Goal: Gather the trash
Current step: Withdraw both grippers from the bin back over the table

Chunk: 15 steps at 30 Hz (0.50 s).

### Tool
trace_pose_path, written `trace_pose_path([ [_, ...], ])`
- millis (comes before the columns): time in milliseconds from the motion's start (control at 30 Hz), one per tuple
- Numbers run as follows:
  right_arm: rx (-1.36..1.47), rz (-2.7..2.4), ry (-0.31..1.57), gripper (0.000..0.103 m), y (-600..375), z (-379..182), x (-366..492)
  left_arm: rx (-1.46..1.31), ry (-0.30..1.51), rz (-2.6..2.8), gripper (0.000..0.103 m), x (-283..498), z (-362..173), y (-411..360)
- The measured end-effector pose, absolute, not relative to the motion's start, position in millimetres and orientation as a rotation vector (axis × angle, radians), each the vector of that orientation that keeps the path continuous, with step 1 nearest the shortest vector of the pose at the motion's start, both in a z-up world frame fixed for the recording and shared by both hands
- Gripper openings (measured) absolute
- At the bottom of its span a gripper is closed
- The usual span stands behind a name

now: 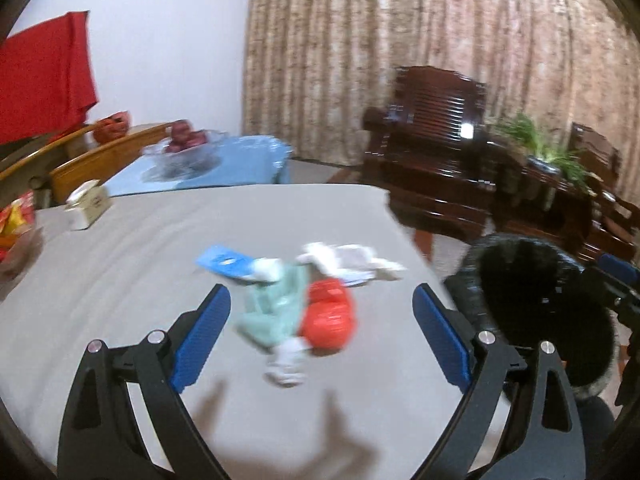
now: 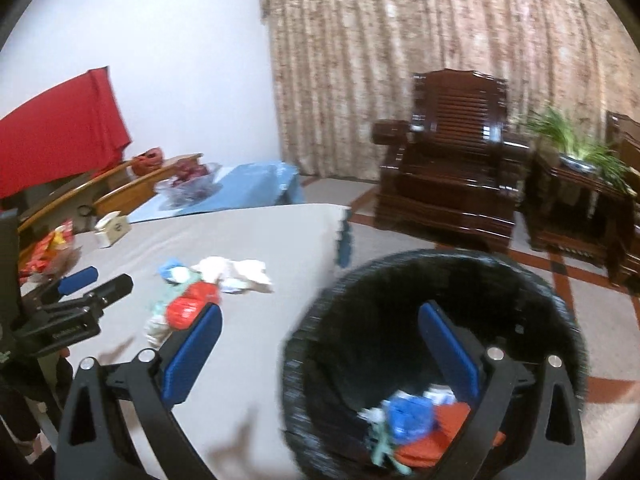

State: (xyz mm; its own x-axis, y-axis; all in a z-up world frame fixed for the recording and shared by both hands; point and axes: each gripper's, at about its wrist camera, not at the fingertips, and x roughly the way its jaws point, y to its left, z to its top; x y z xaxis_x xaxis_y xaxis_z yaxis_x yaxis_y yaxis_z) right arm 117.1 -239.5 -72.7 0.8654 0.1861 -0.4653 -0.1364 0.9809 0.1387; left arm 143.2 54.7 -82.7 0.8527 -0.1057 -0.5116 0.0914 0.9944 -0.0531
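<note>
Left gripper [image 1: 322, 312]: fingers [image 1: 208, 332] spread wide and released, nothing between them. It hangs above the grey tabletop [image 1: 120, 280], and the loose trash lies directly ahead of and between the finger tips. Nearest the fingers is a pale green wrapper [image 1: 276, 308] with a red-orange plastic bag [image 1: 330, 316] touching its right side; a small white scrap [image 1: 286, 364] sits just inside the finger span, below both. Beyond the tips lie a blue packet [image 1: 224, 262] to the left and crumpled white paper [image 1: 348, 260] to the right. Motion blur softens all of these, so finer detail cannot be read.

Right gripper [image 2: 320, 344]: fingers [image 2: 194, 352] likewise spread and released, empty. The left finger is over the tabletop edge; the right finger [image 2: 450, 348] stands over the mouth of the black wastebasket [image 2: 320, 320], which is beside the tabletop, off its right edge. Inside the basket, below the right finger, rest collected pieces: a blue wrapper [image 2: 408, 414], an orange-red bag [image 2: 436, 440], some white and green scraps. The remaining trash pile [image 2: 200, 284] lies on the tabletop ahead and left of the left finger.

In the left wrist view the wastebasket [image 1: 540, 300] appears just outside the right finger. A small cream box [image 1: 88, 206] stands well beyond the left finger, near the far tabletop edge.
</note>
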Motion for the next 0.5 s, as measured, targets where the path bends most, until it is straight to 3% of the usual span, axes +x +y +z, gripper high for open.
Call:
trace_pose_path([
  [267,0.056,0.305,0.505,0.096,-164.1,-79.6,152.1,-0.044,0.552,0.003,0.088,144.6,-88.6,108.2],
  [500,0.045,0.372,0.550,0.086,-112.0,-98.3,184.9,-0.064,0.573,0.048,0.086,154.7,-100.4,142.7],
])
